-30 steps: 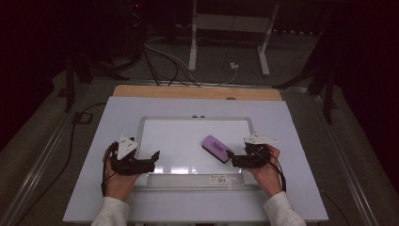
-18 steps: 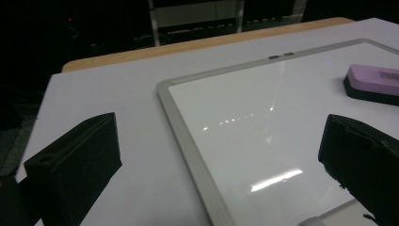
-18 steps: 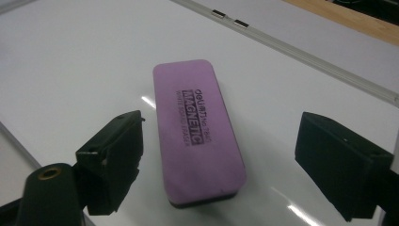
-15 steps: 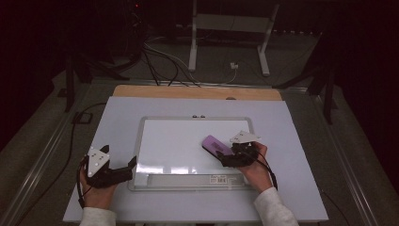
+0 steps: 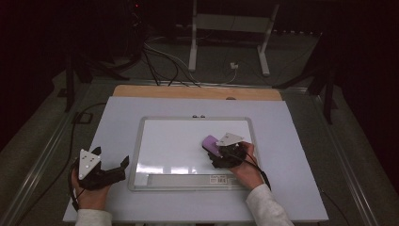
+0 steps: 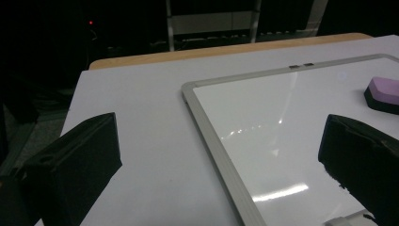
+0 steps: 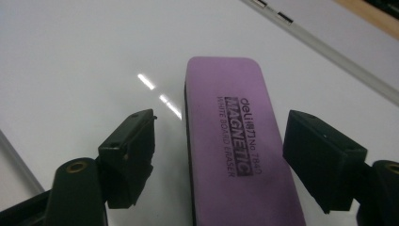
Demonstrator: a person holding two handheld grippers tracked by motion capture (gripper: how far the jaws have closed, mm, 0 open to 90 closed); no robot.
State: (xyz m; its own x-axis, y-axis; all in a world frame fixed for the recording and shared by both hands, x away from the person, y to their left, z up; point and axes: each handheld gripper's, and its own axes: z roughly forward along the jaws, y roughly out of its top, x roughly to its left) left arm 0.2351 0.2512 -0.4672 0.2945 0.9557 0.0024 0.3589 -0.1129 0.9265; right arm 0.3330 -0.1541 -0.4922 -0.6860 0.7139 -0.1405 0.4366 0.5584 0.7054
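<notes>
White table [image 5: 291, 122], whiteboard [image 5: 179, 141], purple eraser [image 7: 237, 141] lengthwise between right tool's [image 7: 219, 155] closing, seemingly untouching jaws, left tool [image 6: 211, 169] open.

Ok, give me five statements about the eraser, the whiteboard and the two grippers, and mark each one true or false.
1. The purple eraser lies on the whiteboard. True.
2. The right gripper has the eraser between its fingers, which have just been closing, with gaps on both sides. True.
3. The left gripper is clamped on the eraser. False: it is open, beside the board's left frame edge, with nothing between its fingers.
4. The eraser stands upright on one end. False: it lies flat, printed face up.
5. The board is covered in writing. False: its surface looks blank.
</notes>
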